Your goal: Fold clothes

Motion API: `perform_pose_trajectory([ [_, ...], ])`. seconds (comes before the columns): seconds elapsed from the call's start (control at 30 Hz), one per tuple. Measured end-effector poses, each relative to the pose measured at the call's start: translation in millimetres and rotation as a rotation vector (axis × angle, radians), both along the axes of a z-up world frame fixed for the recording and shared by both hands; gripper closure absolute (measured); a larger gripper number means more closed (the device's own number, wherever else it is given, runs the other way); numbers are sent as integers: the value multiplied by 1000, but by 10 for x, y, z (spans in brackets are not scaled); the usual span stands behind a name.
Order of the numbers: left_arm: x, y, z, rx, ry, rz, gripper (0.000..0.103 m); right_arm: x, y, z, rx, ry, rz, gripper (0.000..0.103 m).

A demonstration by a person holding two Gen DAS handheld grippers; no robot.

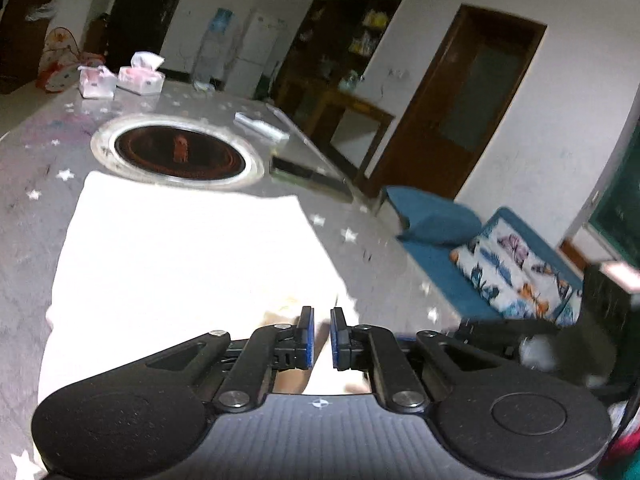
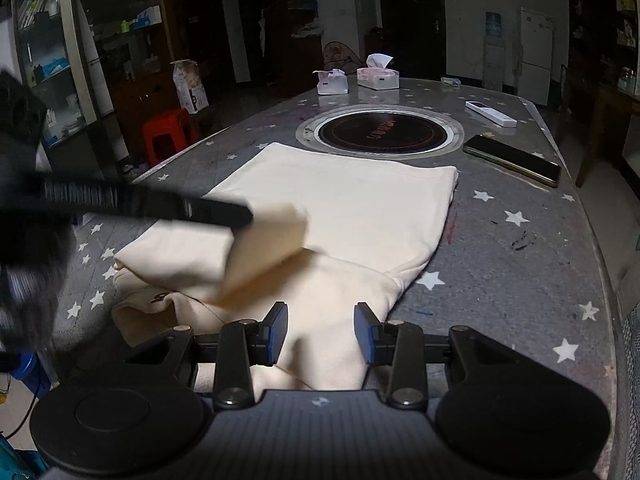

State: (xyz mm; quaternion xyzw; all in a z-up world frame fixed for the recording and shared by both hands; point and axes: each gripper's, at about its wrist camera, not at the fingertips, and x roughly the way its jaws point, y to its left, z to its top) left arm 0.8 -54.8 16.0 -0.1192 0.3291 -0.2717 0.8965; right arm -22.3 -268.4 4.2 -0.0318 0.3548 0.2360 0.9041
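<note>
Table (image 2: 520, 280): long, grey, star-printed, with a round inset burner (image 2: 380, 130) at its middle. Your cream garment (image 2: 360, 208) lies flat just this side of the burner, part-folded, its near end bunched in loose layers at the table's front edge.

Left gripper (image 1: 322, 332): jaws stand a narrow slit apart over the garment's near edge. In the right wrist view a cuff-like flap (image 2: 264, 248) hangs at its blurred tip, so you seem to be carrying it across the body (whether the pads truly pinch it, that blur hides).

Right gripper (image 2: 320, 332): jaws part open, straddling a raised ridge of cloth; the pads do not look pressed on it.

Risks, as a judgement:
- A thin, doubtful hold on the flap could let it slip and land crooked.
- The unpinned near layers could drag along and undo the fold.
- The phone (image 2: 512, 162) and remote (image 2: 490, 114) lie clear to the right; a wide swing could reach them.
</note>
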Motion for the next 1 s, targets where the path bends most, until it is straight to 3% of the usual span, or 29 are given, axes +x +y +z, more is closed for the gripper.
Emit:
perform_pose_trajectory([
  [0.07,-28,40,-46,19,10,1,63,12,-13,6,11,6,-3,67],
  [0.13,-71,142,-49,37,6,14,50,49,-5,5,20,16,-3,67],
  [0.57,-81,954,-153,153,-19,188,37,397,246,-225,10,110,11,70],
  [0.67,-92,1025,-183,176,-26,195,37,390,282,-224,-13,103,11,80],
  [0.73,-77,1043,-189,178,-29,191,37,385,282,-214,-17,103,2,95],
  [0.93,-4,1035,-142,158,-43,153,39,266,241,0,-13,71,0,98],
  [1.0,44,1010,-141,143,-40,128,44,230,234,49,-29,69,1,98],
])
